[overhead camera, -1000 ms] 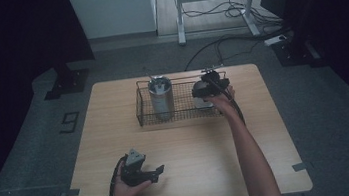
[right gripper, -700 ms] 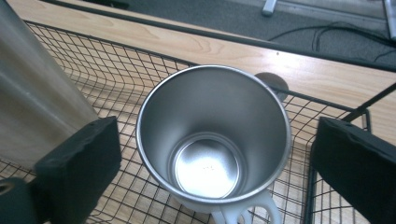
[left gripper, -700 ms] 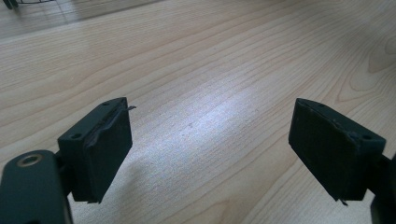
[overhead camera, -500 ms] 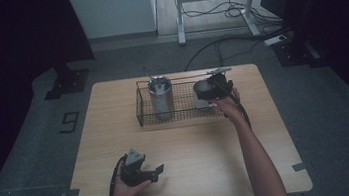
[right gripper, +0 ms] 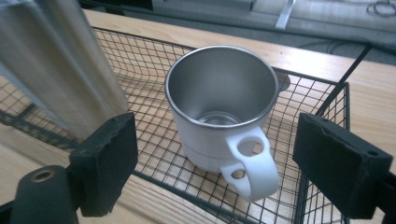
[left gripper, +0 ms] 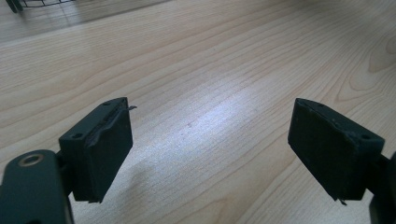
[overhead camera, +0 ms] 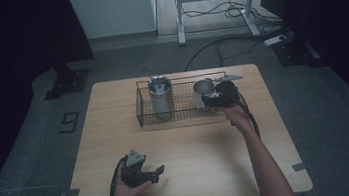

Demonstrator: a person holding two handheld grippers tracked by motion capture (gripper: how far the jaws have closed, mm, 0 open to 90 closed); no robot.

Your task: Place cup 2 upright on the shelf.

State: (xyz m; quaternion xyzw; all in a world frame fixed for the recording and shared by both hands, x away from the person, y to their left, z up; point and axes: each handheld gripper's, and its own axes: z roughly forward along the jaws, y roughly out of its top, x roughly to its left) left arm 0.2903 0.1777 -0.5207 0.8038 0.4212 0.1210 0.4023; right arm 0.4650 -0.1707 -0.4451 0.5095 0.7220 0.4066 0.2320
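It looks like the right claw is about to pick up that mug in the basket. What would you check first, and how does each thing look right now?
1. Right gripper open wide enough: ok, its jaws stand apart on either side of the mug.
2. Mug upright: ok, it stands in the wire basket with its mouth up.
3. Mug empty: ok, the bare steel bottom shows.
4. Handle position: ok, it points toward the gripper, between the jaws.
5. Room beside the mug: cannot tell, the tall steel canister stands in the same basket, close to the left jaw.
6. Left gripper out of the way: ok, it is open near the table's front edge.
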